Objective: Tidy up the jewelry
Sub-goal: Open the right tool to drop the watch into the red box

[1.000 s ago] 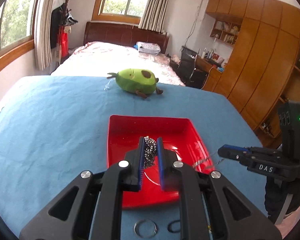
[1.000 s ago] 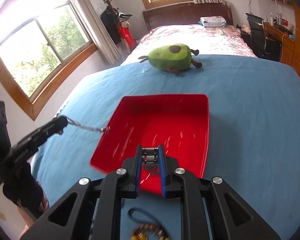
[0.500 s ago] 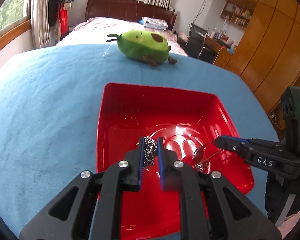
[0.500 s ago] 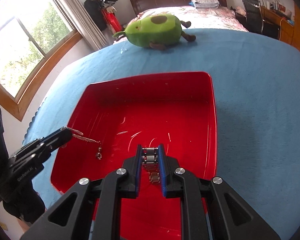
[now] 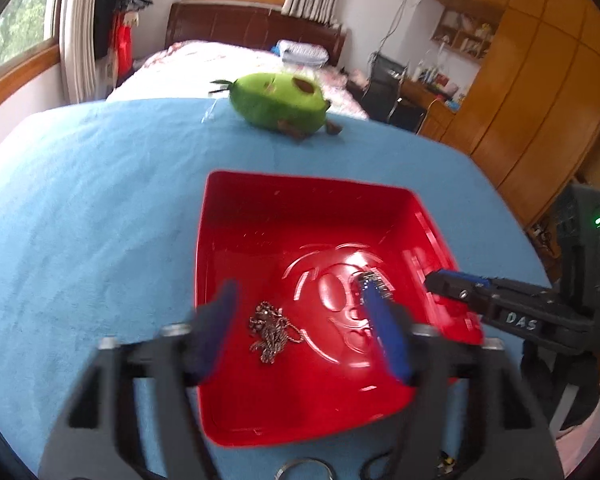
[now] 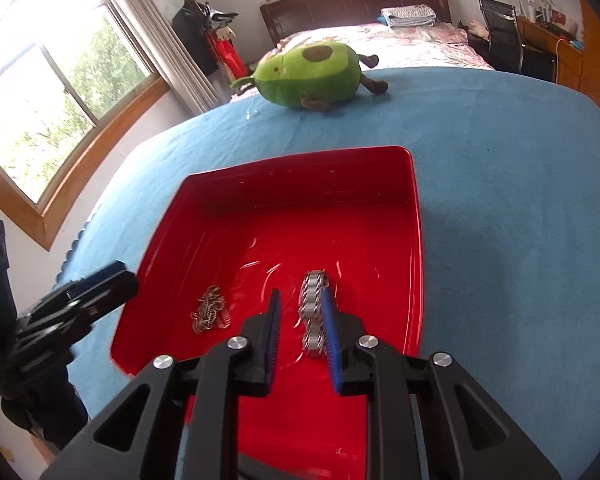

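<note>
Your left gripper (image 5: 300,320) is opening wide over the red tray (image 5: 300,200); the chain (image 5: 272,330) lies loose on the tray floor between its fingers. Your right gripper (image 6: 300,312) is parting narrowly, the link bracelet (image 6: 314,312) resting against one pad.

A blue-cloth surface (image 6: 500,184) carries a red tray (image 6: 414,216) near the middle, a green avocado plush (image 6: 312,72) at its far edge, and rings (image 5: 305,470) at the near edge.
</note>
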Action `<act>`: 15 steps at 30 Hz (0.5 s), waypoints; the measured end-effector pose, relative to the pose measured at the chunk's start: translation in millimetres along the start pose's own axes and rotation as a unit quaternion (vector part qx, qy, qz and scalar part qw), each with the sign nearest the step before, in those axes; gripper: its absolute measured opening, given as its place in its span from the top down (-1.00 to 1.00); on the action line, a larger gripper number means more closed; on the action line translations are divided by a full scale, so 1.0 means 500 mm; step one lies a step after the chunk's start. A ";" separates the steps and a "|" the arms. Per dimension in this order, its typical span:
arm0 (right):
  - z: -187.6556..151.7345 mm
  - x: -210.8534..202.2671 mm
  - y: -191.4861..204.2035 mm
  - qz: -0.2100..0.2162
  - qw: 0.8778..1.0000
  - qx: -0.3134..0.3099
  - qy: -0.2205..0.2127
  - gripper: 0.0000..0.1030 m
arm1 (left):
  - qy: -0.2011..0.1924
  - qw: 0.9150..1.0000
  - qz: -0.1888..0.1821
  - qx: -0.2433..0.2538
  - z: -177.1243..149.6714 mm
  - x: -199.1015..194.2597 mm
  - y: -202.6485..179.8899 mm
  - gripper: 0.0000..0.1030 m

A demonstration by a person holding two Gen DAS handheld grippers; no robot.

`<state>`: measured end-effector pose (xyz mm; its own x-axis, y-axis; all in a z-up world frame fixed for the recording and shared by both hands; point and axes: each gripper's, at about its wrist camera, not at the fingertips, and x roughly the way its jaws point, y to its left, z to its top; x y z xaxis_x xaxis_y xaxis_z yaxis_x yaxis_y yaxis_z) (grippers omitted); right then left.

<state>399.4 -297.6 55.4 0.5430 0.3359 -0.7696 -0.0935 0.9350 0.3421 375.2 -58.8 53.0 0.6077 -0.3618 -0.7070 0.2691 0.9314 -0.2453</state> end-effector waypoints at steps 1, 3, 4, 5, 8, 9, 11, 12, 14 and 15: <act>-0.008 -0.011 0.004 0.002 1.000 -0.003 -0.003 0.59 | -0.005 1.000 0.002 0.001 -0.003 -0.013 -0.003 -0.35; -0.021 -0.029 0.009 0.007 1.000 -0.005 -0.006 0.59 | -0.009 1.000 -0.003 0.003 -0.012 -0.036 -0.007 -0.35; -0.029 -0.041 0.014 0.010 1.000 -0.008 -0.008 0.59 | -0.008 1.000 -0.004 0.003 -0.019 -0.048 -0.009 -0.35; -0.038 -0.052 0.018 0.011 1.000 -0.011 -0.010 0.59 | -0.006 1.000 -0.002 0.004 -0.026 -0.056 -0.013 -0.33; -0.068 -0.081 0.027 0.008 1.000 -0.017 -0.012 0.59 | -0.002 1.000 0.014 0.010 -0.054 -0.085 -0.020 -0.28; -0.078 -0.088 0.029 0.009 1.000 -0.019 -0.011 0.59 | 0.001 1.000 0.020 0.016 -0.068 -0.096 -0.022 -0.27; -0.111 -0.107 0.031 0.009 1.000 -0.022 -0.008 0.59 | 0.012 0.999 0.032 0.021 -0.097 -0.110 -0.023 -0.21; -0.121 -0.111 0.031 0.008 1.000 -0.023 -0.005 0.59 | 0.021 0.999 0.035 0.023 -0.114 -0.116 -0.021 -0.18; -0.147 -0.116 0.027 0.008 1.000 -0.022 0.001 0.59 | 0.039 0.998 0.039 0.028 -0.150 -0.124 -0.017 -0.17; -0.154 -0.113 0.024 0.008 1.000 -0.020 0.006 0.59 | 0.054 0.997 0.047 0.030 -0.169 -0.120 -0.016 -0.09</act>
<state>303.6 -296.5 61.6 0.5306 0.3524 -0.7709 -0.1351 0.9330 0.3335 273.4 -41.0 41.4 0.5491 -0.2642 -0.7929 0.2610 0.9555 -0.1377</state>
